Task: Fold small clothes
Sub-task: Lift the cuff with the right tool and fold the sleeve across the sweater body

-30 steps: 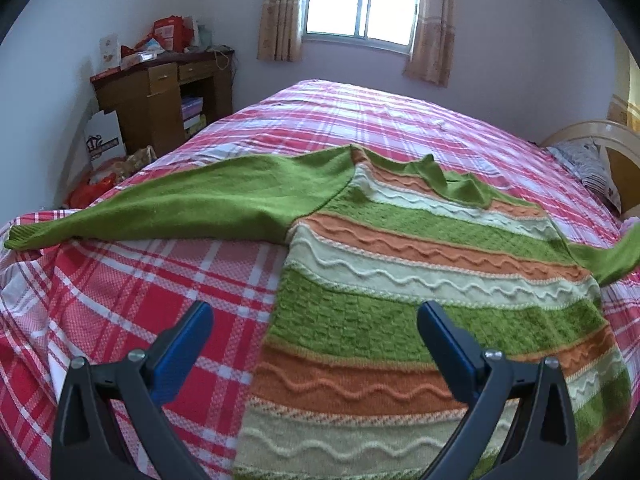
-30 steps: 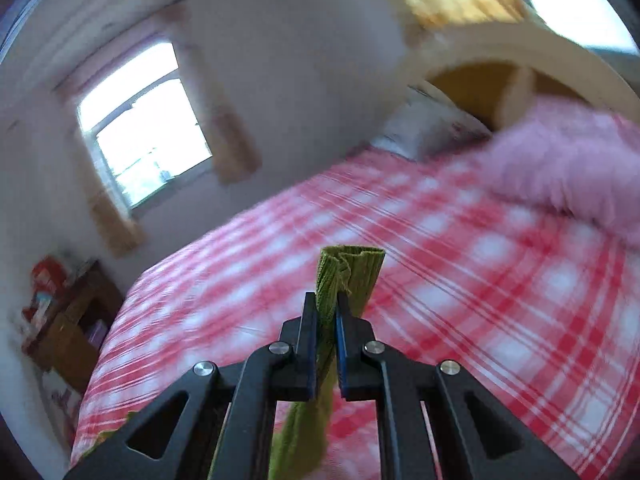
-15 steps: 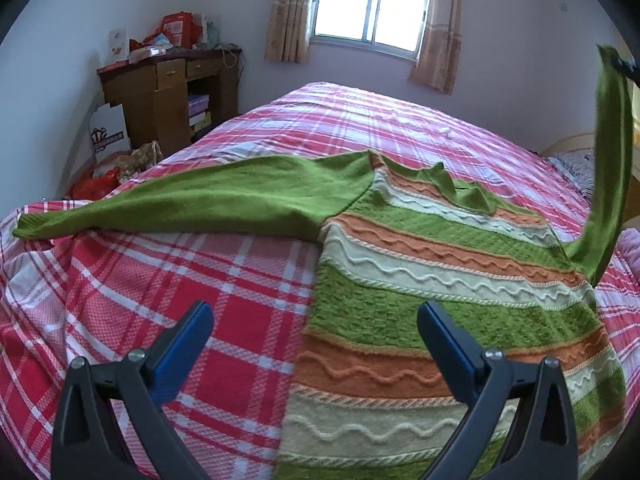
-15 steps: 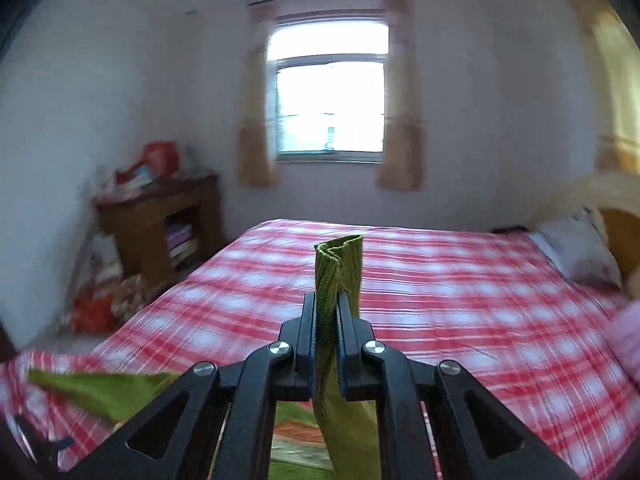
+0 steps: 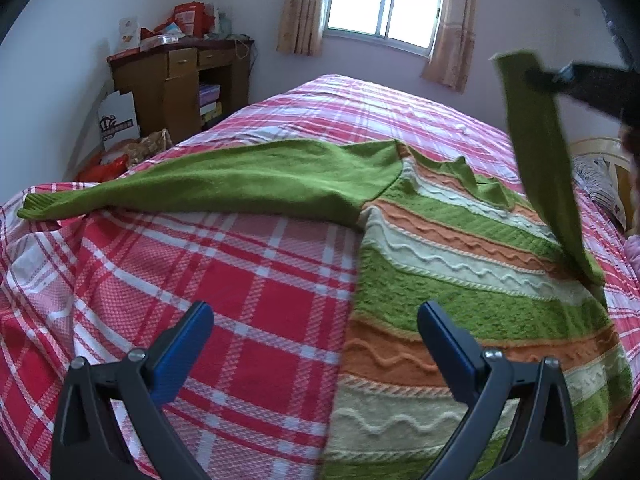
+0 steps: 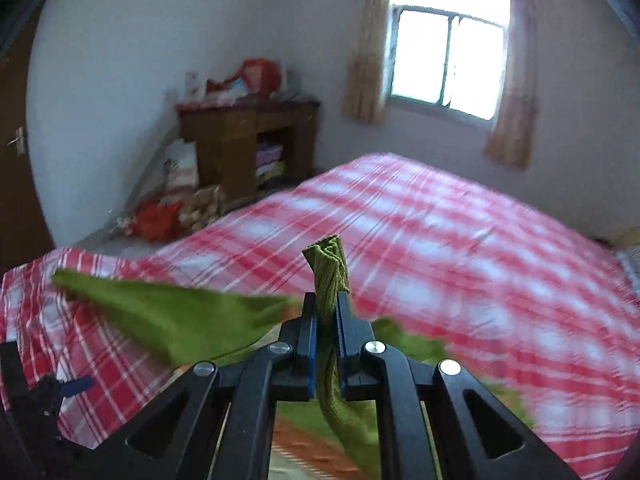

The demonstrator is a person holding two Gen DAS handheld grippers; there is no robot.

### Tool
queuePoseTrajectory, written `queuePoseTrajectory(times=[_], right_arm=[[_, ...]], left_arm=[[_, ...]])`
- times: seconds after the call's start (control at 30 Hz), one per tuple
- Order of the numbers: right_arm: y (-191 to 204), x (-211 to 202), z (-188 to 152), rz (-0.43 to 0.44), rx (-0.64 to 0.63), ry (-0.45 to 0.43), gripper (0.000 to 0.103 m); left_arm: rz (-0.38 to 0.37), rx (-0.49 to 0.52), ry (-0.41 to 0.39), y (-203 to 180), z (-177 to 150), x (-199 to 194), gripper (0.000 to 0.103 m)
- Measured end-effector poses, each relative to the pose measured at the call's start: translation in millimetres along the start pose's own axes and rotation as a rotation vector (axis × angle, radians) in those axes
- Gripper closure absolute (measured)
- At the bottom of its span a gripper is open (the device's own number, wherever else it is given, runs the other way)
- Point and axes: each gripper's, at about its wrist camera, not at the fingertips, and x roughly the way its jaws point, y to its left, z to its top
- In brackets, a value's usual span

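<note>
I see the bed (image 5: pixel 256 304) filling most of both views, covered in a red, pink and white plaid sheet. Spread across it lies the sweater (image 5: pixel 460 300), its body banded in green, orange and cream, lying flat on the right half of the bed in my left wrist view. One plain green sleeve, the left sleeve (image 5: pixel 224 184), stretches flat over the sheet toward the bed's left edge, its cuff near that edge. The other, the right sleeve (image 5: pixel 540 160), is lifted off the bed and hangs in the air from its cuff down to the sweater's shoulder. In my right wrist view the right gripper (image 6: pixel 326 320) has its jaws closed tight on the ribbed cuff (image 6: pixel 330 276), which pokes up between them, and the view is blurred. My left gripper (image 5: pixel 314 344) hovers low above the bed at the sweater's near left edge, its jaws wide apart and holding nothing. Against the far wall stand a wooden desk (image 5: pixel 176 80) piled with clutter and a curtained window (image 5: pixel 384 0).
</note>
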Motion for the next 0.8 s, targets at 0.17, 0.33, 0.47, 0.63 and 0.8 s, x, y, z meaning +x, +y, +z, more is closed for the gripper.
queuePoseTrajectory(times=[0.17,0.33,0.47,0.63,0.8], right_arm=[[22,39,-35,0.034,-0.011,0.077,0.096],[31,64,-59,0.055,0.006,0.137,0.096],[38,81,-83,0.091,0.015,0.195,0.096],[44,85,-105,0.176,0.036,0.254,0.068],[31,44,-121,0.15,0.02,0.246,0.037]], left_arm=[[0.011,-0.006,0.005,4,0,2,0.0],[0.009,-0.012,0.015,4,-2,6,0.0],[0.019,-0.004,0.026,1,-2,8,0.0],[0.02,0.006,0.003,-1,6,-5,0.0],[0.01,0.022,-0.041,-10,24,-20,0.0]])
